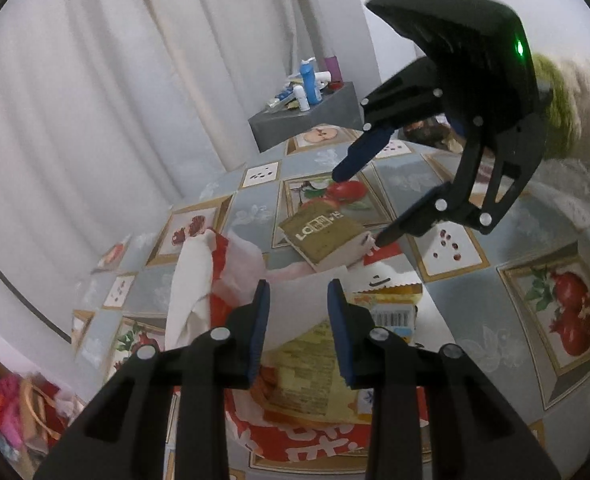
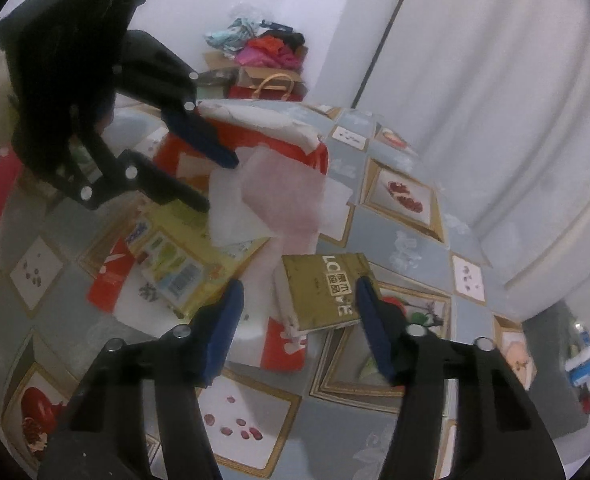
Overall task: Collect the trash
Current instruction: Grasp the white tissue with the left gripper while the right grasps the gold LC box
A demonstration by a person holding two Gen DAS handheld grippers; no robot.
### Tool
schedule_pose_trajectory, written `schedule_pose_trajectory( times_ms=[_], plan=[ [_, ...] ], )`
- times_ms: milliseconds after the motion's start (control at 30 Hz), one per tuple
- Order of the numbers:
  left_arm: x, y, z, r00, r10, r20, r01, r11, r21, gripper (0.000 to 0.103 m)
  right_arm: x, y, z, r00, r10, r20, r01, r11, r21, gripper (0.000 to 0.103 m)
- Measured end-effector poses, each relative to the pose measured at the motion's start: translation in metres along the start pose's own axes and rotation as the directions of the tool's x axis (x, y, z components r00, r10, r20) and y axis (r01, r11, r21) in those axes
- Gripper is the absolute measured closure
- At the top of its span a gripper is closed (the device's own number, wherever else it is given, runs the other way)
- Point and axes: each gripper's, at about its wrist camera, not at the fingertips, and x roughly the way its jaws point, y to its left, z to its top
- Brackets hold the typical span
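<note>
An olive-gold carton (image 2: 323,288) printed "LC" lies flat on the table. My right gripper (image 2: 299,282) is open around it: the right pad touches its edge and the left pad stands clear. In the left wrist view the same carton (image 1: 323,236) lies under the right gripper (image 1: 357,208). My left gripper (image 1: 298,284) is shut on a white sheet (image 1: 299,312) at the mouth of a red and white bag (image 2: 255,140). A yellow snack wrapper (image 2: 175,264) and pale pink tissue (image 2: 279,200) lie beside the bag.
A patterned tablecloth (image 1: 555,300) with pomegranate squares covers the table. A grey box (image 1: 307,120) with bottles stands beyond the far edge. Clothes and paper bags (image 2: 271,52) are piled behind the table. White curtains hang around. A fuzzy sleeve (image 1: 575,100) holds the right gripper.
</note>
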Motion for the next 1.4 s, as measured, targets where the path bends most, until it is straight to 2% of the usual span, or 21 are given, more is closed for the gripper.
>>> schedule_pose_trajectory(
  times_ms=[33, 100, 200, 367, 600, 767, 833, 933, 1000, 1200, 1400],
  plan=[
    [0.001, 0.003, 0.0, 1.0, -0.008, 0.0, 0.008, 1.0, -0.012, 0.074, 0.001, -0.002, 0.0, 1.0, 0.009, 0.0, -0.009, 1.0, 0.004, 0.032],
    [0.003, 0.012, -0.001, 1.0, -0.03, -0.002, 0.03, 0.998, -0.05, 0.07, 0.004, -0.008, -0.001, 0.999, 0.039, -0.006, -0.038, 0.999, 0.023, 0.028],
    [0.005, 0.02, -0.003, 0.999, -0.046, 0.001, 0.046, 0.996, -0.078, 0.06, 0.009, -0.017, -0.004, 0.998, 0.055, -0.014, -0.055, 0.998, 0.042, 0.025],
    [0.012, 0.025, -0.004, 0.999, -0.037, -0.007, 0.037, 0.995, -0.09, 0.05, 0.019, -0.03, -0.006, 0.997, 0.072, -0.019, -0.07, 0.995, 0.065, 0.025],
    [0.028, 0.036, 0.0, 0.999, -0.003, -0.041, -0.002, 0.991, -0.134, 0.05, 0.033, -0.035, -0.003, 0.995, 0.099, -0.031, -0.097, 0.994, 0.05, 0.025],
    [0.035, 0.051, 0.002, 0.998, 0.003, -0.058, -0.014, 0.979, -0.202, 0.05, 0.043, -0.04, -0.001, 0.993, 0.109, -0.043, -0.106, 0.993, 0.056, 0.022],
    [0.037, 0.053, 0.003, 0.998, 0.01, -0.06, -0.022, 0.979, -0.204, 0.052, 0.045, -0.041, -0.001, 0.992, 0.115, -0.046, -0.112, 0.992, 0.06, 0.021],
    [0.04, 0.051, 0.005, 0.998, 0.018, -0.067, -0.031, 0.981, -0.19, 0.061, 0.047, -0.042, 0.0, 0.991, 0.12, -0.055, -0.117, 0.991, 0.059, 0.021],
    [0.043, 0.05, 0.005, 0.997, 0.017, -0.074, -0.031, 0.981, -0.192, 0.071, 0.051, -0.042, 0.0, 0.99, 0.127, -0.063, -0.124, 0.991, 0.059, 0.021],
    [0.044, 0.054, 0.007, 0.997, 0.032, -0.075, -0.046, 0.979, -0.199, 0.087, 0.057, -0.04, -0.002, 0.986, 0.14, -0.095, -0.136, 0.99, 0.045, 0.021],
    [0.042, 0.054, 0.006, 0.996, 0.037, -0.076, -0.052, 0.978, -0.2, 0.096, 0.06, -0.039, -0.007, 0.984, 0.141, -0.107, -0.136, 0.989, 0.049, 0.021]
  ],
)
